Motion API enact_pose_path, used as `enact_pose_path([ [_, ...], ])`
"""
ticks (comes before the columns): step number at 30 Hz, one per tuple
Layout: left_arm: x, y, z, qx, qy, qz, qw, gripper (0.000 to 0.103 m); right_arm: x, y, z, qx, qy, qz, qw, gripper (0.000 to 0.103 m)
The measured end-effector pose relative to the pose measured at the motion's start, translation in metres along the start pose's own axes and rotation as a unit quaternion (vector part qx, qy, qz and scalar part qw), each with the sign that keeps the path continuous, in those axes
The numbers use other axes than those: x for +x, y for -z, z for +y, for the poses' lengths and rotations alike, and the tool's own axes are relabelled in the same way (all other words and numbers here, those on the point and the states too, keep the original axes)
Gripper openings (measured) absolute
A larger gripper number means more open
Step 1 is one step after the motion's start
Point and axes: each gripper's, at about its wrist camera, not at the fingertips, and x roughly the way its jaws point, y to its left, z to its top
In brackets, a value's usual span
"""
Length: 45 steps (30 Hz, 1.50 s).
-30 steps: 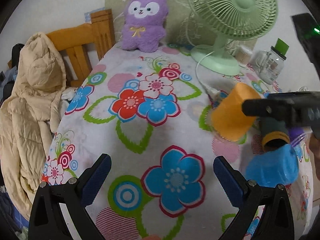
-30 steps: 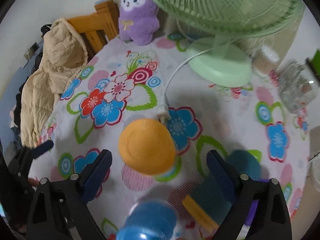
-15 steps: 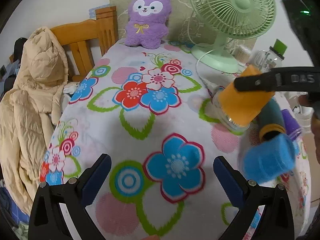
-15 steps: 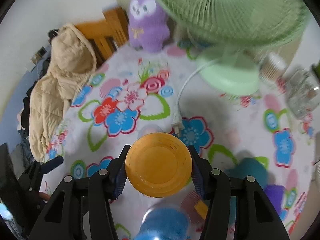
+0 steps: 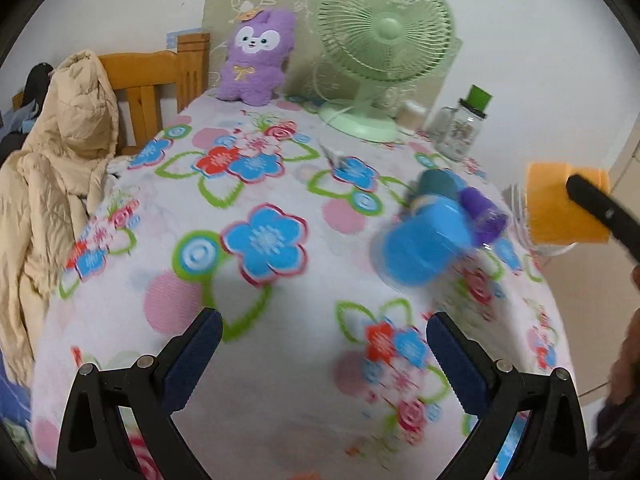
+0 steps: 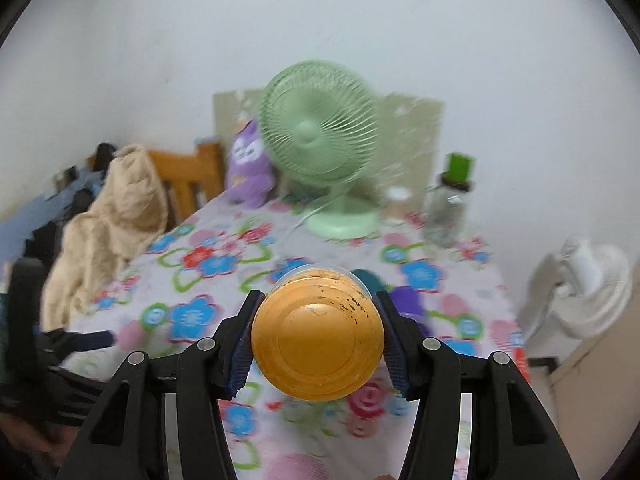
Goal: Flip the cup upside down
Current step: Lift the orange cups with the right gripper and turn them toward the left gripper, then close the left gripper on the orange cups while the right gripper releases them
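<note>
Cup [image 6: 318, 346]: orange sleeve, clear rim, flat base facing the right wrist camera with dark specks at its upper right; lies sideways, lower centre of frame, off the floral tablecloth [image 6: 224, 256]. Right gripper [image 6: 316, 346] is clamped on it, 1 blue-padded finger on each side; the left gripper [image 5: 324, 354], bottom of its frame, stands spread wide with nothing between its fingers. A blurred blue cup [image 5: 420, 240] and purple cup [image 5: 482, 212] lie mid-right in the left view, green fan [image 5: 384, 36] and purple plush [image 5: 256, 56] at upper centre.
</note>
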Motion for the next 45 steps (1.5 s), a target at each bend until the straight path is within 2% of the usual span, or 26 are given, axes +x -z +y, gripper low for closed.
enact_pose_path([
  [2, -0.002, 0.010, -0.008, 0.006, 0.005, 0.007, 0.9999, 0.103, -0.008, 0.019, -0.003, 0.003, 0.023, -0.014, 1.000, 0.058],
  [4, -0.004, 0.019, -0.013, 0.012, 0.002, 0.013, 0.9998, 0.103, -0.005, 0.043, -0.008, 0.034, 0.009, -0.006, 0.999, 0.058],
  [7, -0.005, 0.027, -0.017, 0.008, 0.003, 0.017, 0.9998, 0.103, 0.014, 0.071, -0.003, 0.049, 0.010, 0.024, 0.998, 0.058],
  [12, -0.015, 0.035, -0.020, 0.010, -0.006, 0.008, 0.9999, 0.103, 0.029, 0.099, 0.008, 0.075, 0.000, 0.033, 0.997, 0.058],
  [13, -0.015, 0.036, -0.019, 0.010, -0.006, 0.008, 0.9999, 0.103, 0.027, 0.104, 0.011, 0.076, 0.006, 0.022, 0.997, 0.058],
  [18, -0.015, 0.039, -0.018, 0.007, -0.008, 0.011, 0.9999, 0.103, 0.013, 0.115, 0.017, 0.076, 0.012, 0.021, 0.997, 0.058],
  [21, -0.014, 0.041, -0.022, 0.012, -0.005, 0.011, 0.9999, 0.103, 0.011, 0.122, 0.018, 0.089, -0.009, 0.044, 0.995, 0.058],
  [25, -0.015, 0.043, -0.031, 0.024, -0.001, 0.010, 0.9997, 0.103, 0.006, 0.128, 0.021, 0.099, -0.016, 0.058, 0.993, 0.059],
  [26, -0.015, 0.043, -0.032, 0.026, 0.000, 0.010, 0.9996, 0.103, 0.005, 0.128, 0.022, 0.102, -0.017, 0.065, 0.992, 0.062],
  [28, -0.016, 0.045, -0.036, 0.030, 0.002, 0.010, 0.9995, 0.103, 0.000, 0.128, 0.020, 0.107, -0.022, 0.069, 0.992, 0.078],
  [29, -0.017, 0.046, -0.038, 0.031, 0.003, 0.008, 0.9995, 0.103, -0.003, 0.128, 0.019, 0.109, -0.024, 0.066, 0.992, 0.080],
  [31, -0.019, 0.047, -0.042, 0.033, 0.007, 0.004, 0.9994, 0.103, -0.013, 0.127, 0.012, 0.122, -0.025, 0.057, 0.991, 0.087],
  [37, -0.021, 0.054, -0.063, 0.043, 0.020, -0.022, 0.9986, 0.103, -0.046, 0.121, -0.025, 0.173, -0.035, 0.036, 0.984, 0.092],
  [45, 0.004, 0.064, -0.097, 0.065, 0.025, -0.014, 0.9975, 0.103, -0.080, 0.136, -0.073, 0.205, 0.002, 0.018, 0.979, 0.094],
])
